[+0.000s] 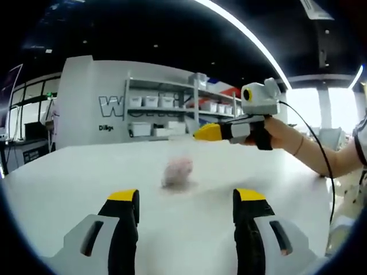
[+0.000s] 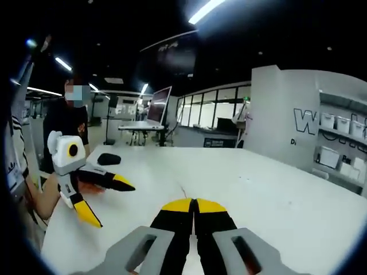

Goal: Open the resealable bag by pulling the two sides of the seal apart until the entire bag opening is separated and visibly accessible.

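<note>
Looking out along the left gripper [image 1: 186, 200] in the left gripper view, its two yellow-tipped jaws stand spread wide with bare white table [image 1: 69, 177] between them and nothing held. Past the gap, near the middle of the table, lies a small pale pinkish thing, the bag [image 1: 178, 172], too blurred to tell whether its seal is parted; it touches neither gripper. Behind it on the far side stands a white wall unit with shelves [image 1: 160, 112] carrying white bins. To the right, the right gripper [image 1: 200, 133] reaches in over the table, held in a person's hand [image 1: 281, 134] with a dark cable trailing from it; its yellow tip reads as one closed point. In the right gripper view, the left gripper [image 2: 106, 200] appears at the left edge, gripped by a hand [image 2: 92, 184], its two yellow tips splayed well apart, one pointing across the table and one down toward it. A small dark object [image 2: 109, 158] sits on the table [image 2: 287, 195] just behind it. Lower centre, the right gripper's [image 2: 194, 205] own jaws are pressed together, yellow tips touching, with nothing seen between them. Farther back are desks with a monitor [image 2: 159, 104], and at the right the same shelves [image 2: 338, 140].
</note>
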Motion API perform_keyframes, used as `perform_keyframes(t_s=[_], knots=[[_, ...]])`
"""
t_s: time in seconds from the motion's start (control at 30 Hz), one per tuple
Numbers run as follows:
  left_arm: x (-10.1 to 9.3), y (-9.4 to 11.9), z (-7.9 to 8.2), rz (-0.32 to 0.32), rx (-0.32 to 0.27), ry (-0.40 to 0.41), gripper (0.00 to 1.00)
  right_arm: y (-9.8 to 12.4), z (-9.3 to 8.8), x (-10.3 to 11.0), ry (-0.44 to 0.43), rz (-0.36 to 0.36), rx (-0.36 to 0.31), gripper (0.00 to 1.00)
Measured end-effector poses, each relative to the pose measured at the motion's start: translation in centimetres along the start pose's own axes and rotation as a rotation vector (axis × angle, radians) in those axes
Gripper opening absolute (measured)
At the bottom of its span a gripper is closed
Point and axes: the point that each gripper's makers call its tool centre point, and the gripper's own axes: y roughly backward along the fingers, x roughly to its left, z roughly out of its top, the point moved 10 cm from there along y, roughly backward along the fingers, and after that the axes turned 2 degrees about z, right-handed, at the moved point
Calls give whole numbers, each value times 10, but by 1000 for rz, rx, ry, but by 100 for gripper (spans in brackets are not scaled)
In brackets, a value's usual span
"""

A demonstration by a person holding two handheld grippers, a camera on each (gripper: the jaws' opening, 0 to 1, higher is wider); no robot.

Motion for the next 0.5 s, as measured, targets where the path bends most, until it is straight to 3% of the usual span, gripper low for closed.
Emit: perform_keyframes(t_s=[0.5], knots=[[-8, -2, 5, -23, -6, 1, 59, 6, 4, 4, -34, -1, -19, 0]])
